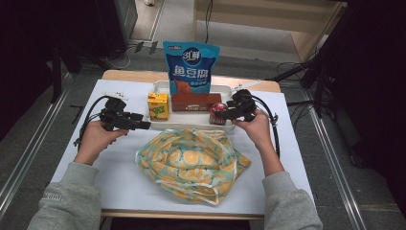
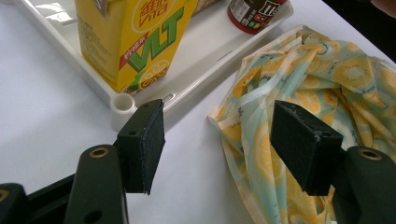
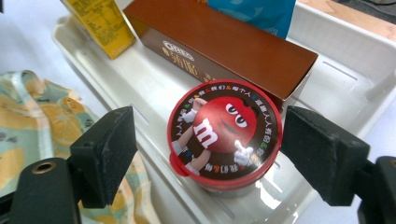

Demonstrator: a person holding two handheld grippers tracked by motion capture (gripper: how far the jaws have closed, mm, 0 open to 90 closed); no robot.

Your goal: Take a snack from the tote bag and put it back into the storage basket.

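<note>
High view: white tray (image 1: 225, 125) at the far middle of the table (image 1: 119, 172). In it, left to right: yellow carton (image 1: 158, 106), brown box (image 1: 196, 101), red-lidded tub (image 1: 218, 113); a blue pouch (image 1: 191, 67) stands behind them. A lemon-print bag (image 1: 191, 163) lies crumpled on the table just in front of the tray. The right gripper (image 1: 229, 114) sits right beside the tub at the tray's right end. The left gripper (image 1: 143, 125) is near the tray's left front corner, just beside the carton.

Left gripper view: jaws spread wide, nothing between them. The carton (image 2: 135, 42) stands in the tray (image 2: 205, 60) ahead of the left jaw; the bag (image 2: 303, 93) lies under and past the right jaw. The tub (image 2: 252, 14) shows at the top edge.

Right gripper view: the tub (image 3: 224, 135) is round, dark-walled, with a red-rimmed lid bearing a red candy character and a ring of small print. It stands in the tray (image 3: 336, 88), up against the box (image 3: 224, 51). The jaws are wide apart, one each side of the tub, neither touching it. Bag (image 3: 37, 121) at left.
</note>
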